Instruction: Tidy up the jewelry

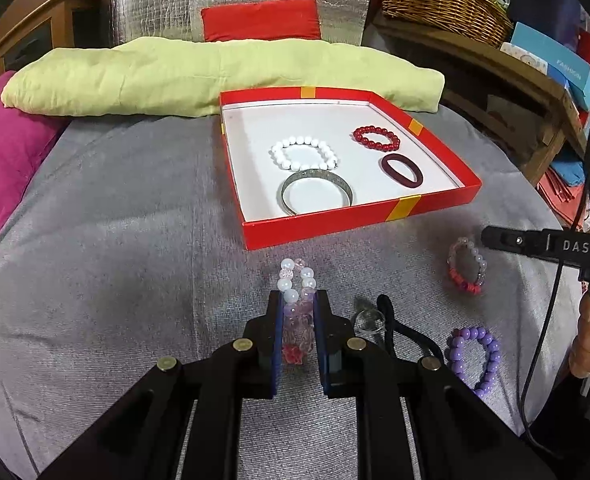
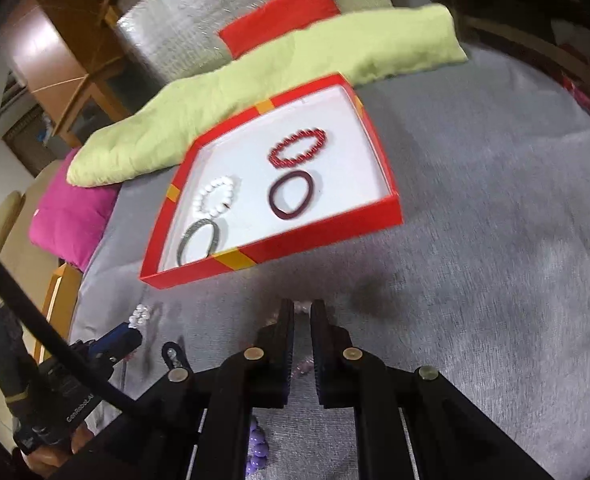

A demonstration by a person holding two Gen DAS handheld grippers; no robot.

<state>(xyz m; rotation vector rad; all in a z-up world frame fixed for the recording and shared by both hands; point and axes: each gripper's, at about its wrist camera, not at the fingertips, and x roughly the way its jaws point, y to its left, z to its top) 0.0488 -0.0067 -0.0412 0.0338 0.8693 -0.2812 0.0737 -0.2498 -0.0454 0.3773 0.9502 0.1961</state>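
My left gripper (image 1: 298, 304) is shut on a white and pink bead bracelet (image 1: 295, 280) on the grey cloth; its white beads stick out past the fingertips. The right gripper (image 2: 302, 306) is shut, its tip over a pink and clear bracelet (image 1: 465, 268) that lies flat on the cloth. A few beads show in its narrow gap, and I cannot tell if they are pinched. Behind both stands the red box (image 1: 335, 232) with a white bead bracelet (image 1: 303, 154), a red bead bracelet (image 1: 377, 138), a dark red band (image 1: 402, 170) and a silver bangle (image 1: 317, 194).
A purple bead bracelet (image 1: 475, 356), a clear glass piece (image 1: 369, 318) and a black cord (image 1: 391, 320) lie on the cloth near me. A yellow-green pillow (image 1: 215, 76) lies behind the box, a magenta cushion (image 1: 7, 148) at the left, and a wicker basket (image 1: 443, 0) on shelves at the right.
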